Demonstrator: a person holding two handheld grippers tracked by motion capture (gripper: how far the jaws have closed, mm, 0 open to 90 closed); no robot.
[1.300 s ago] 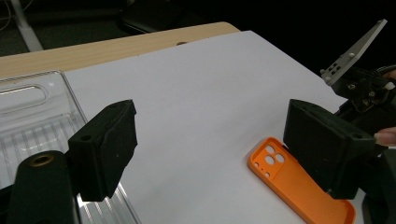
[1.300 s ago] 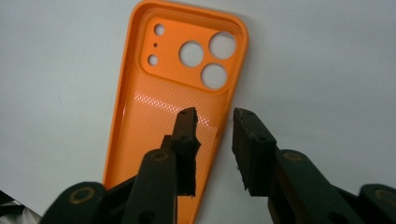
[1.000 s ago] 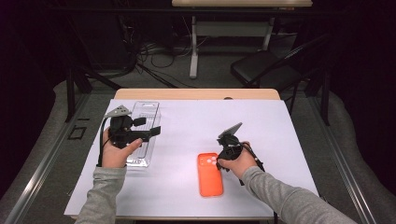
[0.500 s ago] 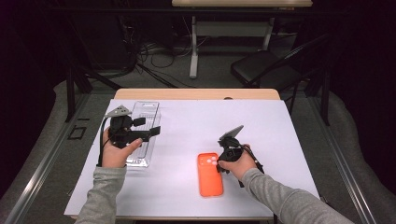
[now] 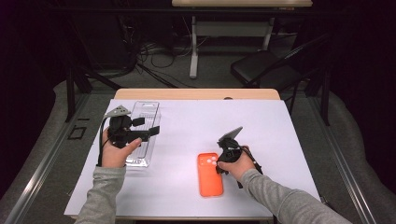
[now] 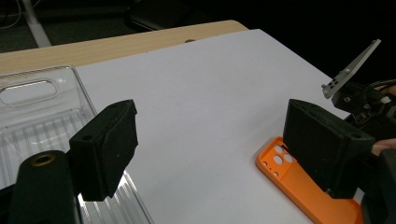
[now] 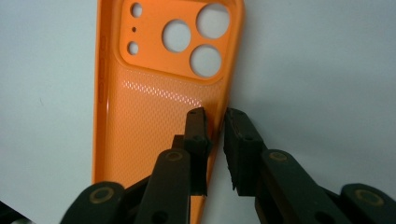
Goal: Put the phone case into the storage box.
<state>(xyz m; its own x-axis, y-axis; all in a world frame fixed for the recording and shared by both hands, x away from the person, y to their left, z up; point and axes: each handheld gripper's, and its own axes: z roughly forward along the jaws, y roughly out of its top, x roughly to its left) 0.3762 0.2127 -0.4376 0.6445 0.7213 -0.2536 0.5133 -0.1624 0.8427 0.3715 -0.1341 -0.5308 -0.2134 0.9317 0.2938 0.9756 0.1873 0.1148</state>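
From the high view, the orange phone case point(image 5: 210, 174) lay flat, open side up, on the white table sheet point(image 5: 196, 130), low and right of centre in the frame. The right gripper point(image 5: 224, 161) sat at the case's right edge, held by a hand on a grey sleeve that entered from the lower right. At middle left, the left gripper point(image 5: 152, 131) hung over a clear plastic tray point(image 5: 144, 112), pointing toward the right of the frame, well apart from the case. Beyond the sheet ran the tan wooden table edge point(image 5: 196, 94), then a dark room with a black chair point(image 5: 261, 70), tangled cables point(image 5: 149, 56) on a grey floor and a white table leg point(image 5: 193, 51).

In the left gripper view, the left gripper point(image 6: 210, 154) stood wide open with nothing between its jaws. The ribbed clear tray point(image 6: 42, 116) lay at the left of the frame, behind the left jaw. The orange case point(image 6: 299, 186) showed at lower right, partly behind the right jaw, with the other gripper's grey plate point(image 6: 352, 67) above it.

In the right gripper view, the case point(image 7: 159, 93) filled the upper middle, its camera cut-outs at the top. The right gripper point(image 7: 215, 119) straddled the case's right side wall, one jaw inside the case and one outside on the white sheet point(image 7: 317, 70). Its jaws had just been closing and stood nearly together around that wall; whether the pads were already pressing on it I cannot tell.
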